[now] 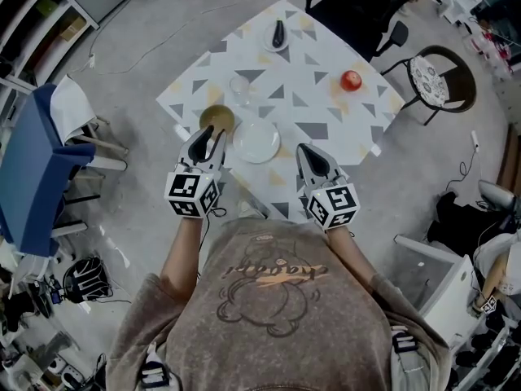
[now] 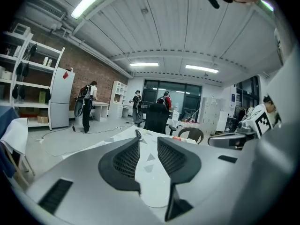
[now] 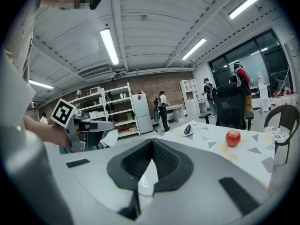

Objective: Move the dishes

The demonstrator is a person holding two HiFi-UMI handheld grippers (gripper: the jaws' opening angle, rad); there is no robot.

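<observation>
Two grippers are in my hands, held side by side above the near edge of the table (image 1: 326, 125). My left gripper (image 2: 148, 143) has its jaws apart. A clear gap runs between the ribbed pads, nothing sits in it, and only the triangle-patterned cloth shows through. My right gripper (image 3: 152, 142) has its jaw tips pressed together with nothing caught between them. A sliver of white shows through the slit behind the tips.

From above, a white plate (image 1: 257, 141) lies on the table between the two grippers, a little ahead of them and nearer the left one. The right gripper's tips point toward its rim but stand apart from it. Just left of the plate, almost touching it, sits an olive bowl (image 1: 216, 119). The left gripper's tips lie right at the bowl's near side, and I cannot tell whether they touch it. Beyond the bowl and the plate stands a clear glass (image 1: 239, 88). At the far corner is a small plate (image 1: 269, 44) with a dark object on it. A red apple (image 1: 351, 80) rests alone toward the right edge, well apart from the dishes.

A black office chair (image 1: 358, 6) stands past the far corner and a round-seated chair (image 1: 431, 78) off to the right. Several people (image 2: 87, 108) stand far off in the room.
</observation>
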